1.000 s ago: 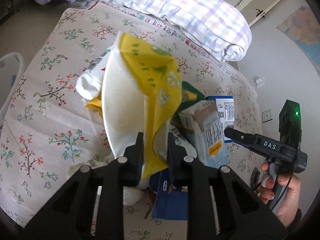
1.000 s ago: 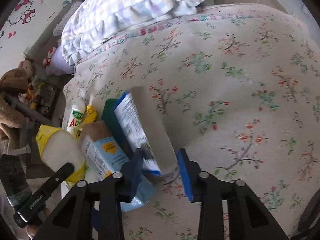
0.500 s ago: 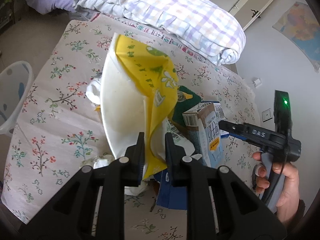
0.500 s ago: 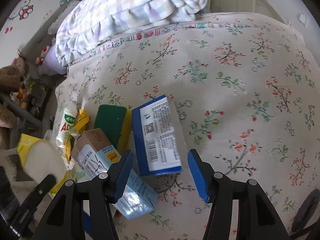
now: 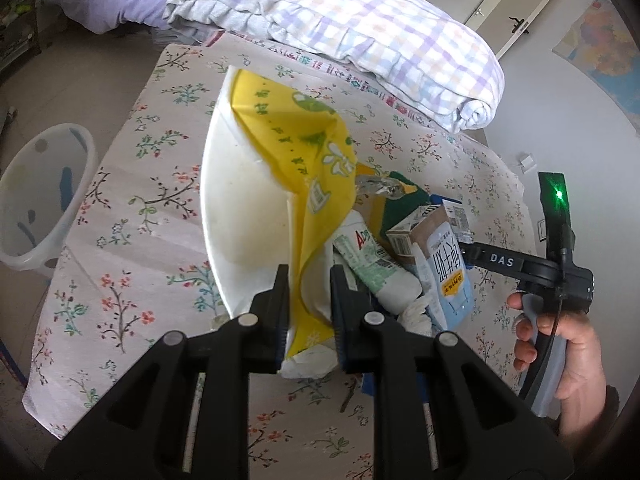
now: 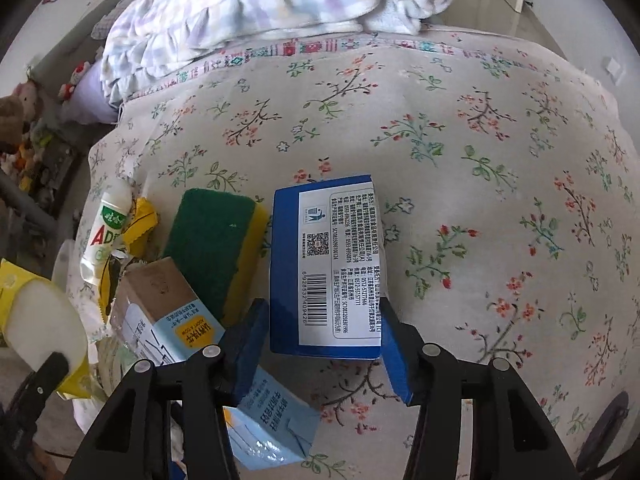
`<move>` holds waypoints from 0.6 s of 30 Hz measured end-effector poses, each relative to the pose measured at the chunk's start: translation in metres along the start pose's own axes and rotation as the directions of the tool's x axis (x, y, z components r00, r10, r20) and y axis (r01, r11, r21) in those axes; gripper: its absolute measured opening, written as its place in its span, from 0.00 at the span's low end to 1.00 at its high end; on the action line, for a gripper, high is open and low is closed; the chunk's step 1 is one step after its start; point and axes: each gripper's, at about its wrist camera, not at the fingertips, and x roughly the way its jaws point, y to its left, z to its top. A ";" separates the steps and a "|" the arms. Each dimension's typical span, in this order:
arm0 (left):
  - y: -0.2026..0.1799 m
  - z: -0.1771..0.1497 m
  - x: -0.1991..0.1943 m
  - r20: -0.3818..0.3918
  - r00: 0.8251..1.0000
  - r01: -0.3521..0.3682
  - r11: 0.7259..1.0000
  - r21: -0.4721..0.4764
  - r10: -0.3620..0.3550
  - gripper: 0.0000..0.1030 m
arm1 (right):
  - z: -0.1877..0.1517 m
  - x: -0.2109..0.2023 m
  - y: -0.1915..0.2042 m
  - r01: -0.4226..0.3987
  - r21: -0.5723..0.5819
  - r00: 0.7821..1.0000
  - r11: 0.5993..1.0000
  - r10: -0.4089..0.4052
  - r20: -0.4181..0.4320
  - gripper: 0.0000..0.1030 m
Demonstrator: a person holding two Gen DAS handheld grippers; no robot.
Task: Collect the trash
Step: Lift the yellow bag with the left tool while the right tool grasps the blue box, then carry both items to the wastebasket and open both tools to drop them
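Left wrist view: left gripper (image 5: 309, 296) clamped on yellow-and-white wrapper (image 5: 272, 196), held up above floral tablecloth (image 5: 132, 216) — right gripper (image 6: 320, 340) fingers spread wide, blue box (image 6: 326, 266) lying flat between them beside sponge (image 6: 212, 240) and milk carton (image 6: 168, 312)

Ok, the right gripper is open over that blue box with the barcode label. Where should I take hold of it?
Grip the blue box across its two long edges at the near end, coming straight down from above. It lies flat on the floral cloth, label up, and the open right gripper already straddles that end. Mind the left finger: the green and yellow sponge lies close beside that edge.
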 end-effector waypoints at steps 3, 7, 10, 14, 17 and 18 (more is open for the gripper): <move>0.001 -0.001 -0.004 0.010 1.000 0.003 1.000 0.001 -0.003 0.20 | -0.002 -0.013 -0.003 0.004 0.001 0.999 1.000 -0.004 0.033 0.52; 0.003 0.000 -0.011 0.026 1.000 0.008 1.000 0.003 -0.008 0.20 | -0.005 -0.038 -0.011 -0.037 0.024 0.995 0.999 0.035 0.089 0.52; 0.005 0.000 -0.017 0.038 0.999 0.008 1.000 0.012 -0.008 0.20 | -0.009 -0.057 -0.012 -0.054 0.016 0.990 0.998 0.052 0.130 0.52; 0.012 0.004 -0.030 0.062 0.998 -0.010 1.000 0.021 0.009 0.20 | -0.014 -0.079 -0.003 -0.068 -0.027 0.981 0.997 0.072 0.178 0.52; 0.023 0.008 -0.039 0.079 0.996 -0.032 0.999 0.014 0.031 0.20 | -0.020 -0.093 0.010 -0.082 -0.062 0.974 0.995 0.093 0.208 0.52; 0.028 0.009 -0.042 0.085 0.996 -0.041 0.999 0.010 0.040 0.20 | -0.020 -0.095 0.013 -0.087 -0.068 0.972 0.994 0.100 0.214 0.52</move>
